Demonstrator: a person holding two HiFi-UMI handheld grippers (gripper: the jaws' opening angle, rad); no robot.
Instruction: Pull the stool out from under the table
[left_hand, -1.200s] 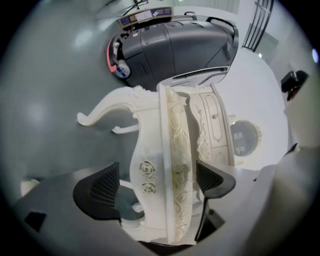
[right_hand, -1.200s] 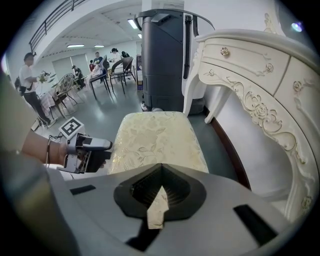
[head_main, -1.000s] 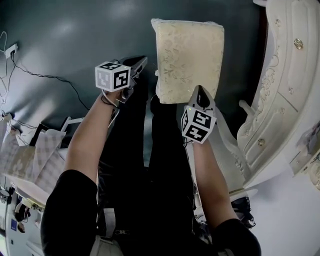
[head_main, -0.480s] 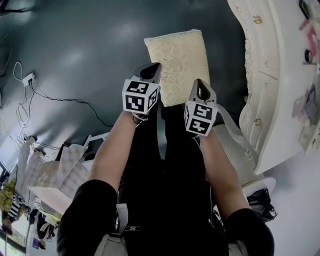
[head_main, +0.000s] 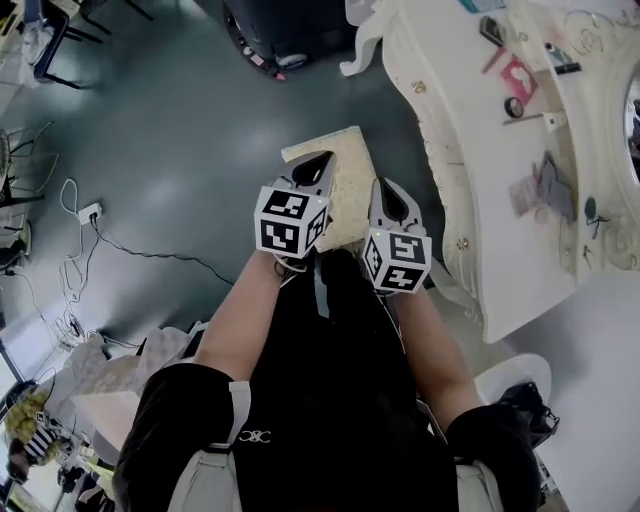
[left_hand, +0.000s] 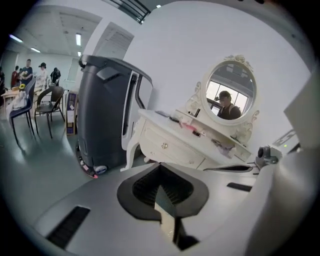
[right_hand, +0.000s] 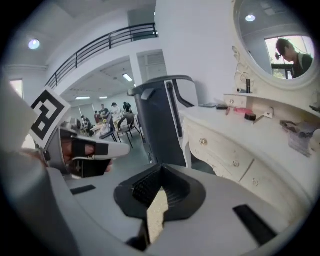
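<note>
Left of the table, the left gripper hangs above the floor, its jaws clenched together with nothing between them. Under both grippers the stool stands on the floor beside the table's front, out from beneath it. The right gripper, nearer the table, is likewise clenched and empty.

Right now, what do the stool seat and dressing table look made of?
Stool seat: cream woven fabric over padding, judging by the matte damask pattern. Dressing table: white-painted wood, probably, semi-gloss; carved edges and gold knobs.
</note>
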